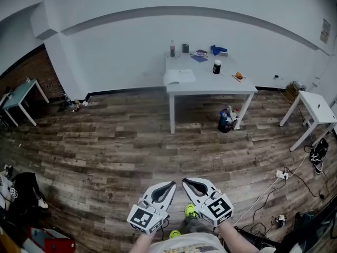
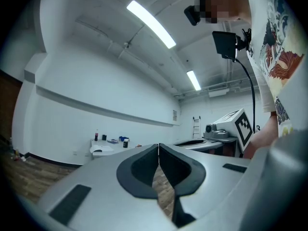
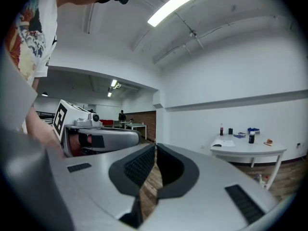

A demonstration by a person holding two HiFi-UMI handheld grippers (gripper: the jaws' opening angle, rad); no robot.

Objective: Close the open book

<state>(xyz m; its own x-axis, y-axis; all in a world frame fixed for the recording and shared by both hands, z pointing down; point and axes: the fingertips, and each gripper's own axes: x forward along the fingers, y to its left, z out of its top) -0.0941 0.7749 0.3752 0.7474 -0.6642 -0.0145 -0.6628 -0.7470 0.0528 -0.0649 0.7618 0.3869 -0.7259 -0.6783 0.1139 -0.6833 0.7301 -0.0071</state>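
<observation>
I'm looking across a wide stretch of wooden floor towards the white table standing far off against the back wall. The open book is lying on that table's near left corner, pages up, well apart from both claws, so by my reading the job is not yet started and the step in hand is simply the approach.

To do it well, I'm thinking of walking up to the near left corner, keeping the book centred between the two claws, and arriving low enough to slip one tip under a cover while the other steadies the opposite half. The bottle and the dark cup are sitting farther back and to the right, clear of that line.

The left gripper is pinched fully together, its pads meeting at the tips with only floor showing behind them (nothing caught). The right gripper is looking the same: tips together, gripping nothing, touching nothing.
</observation>
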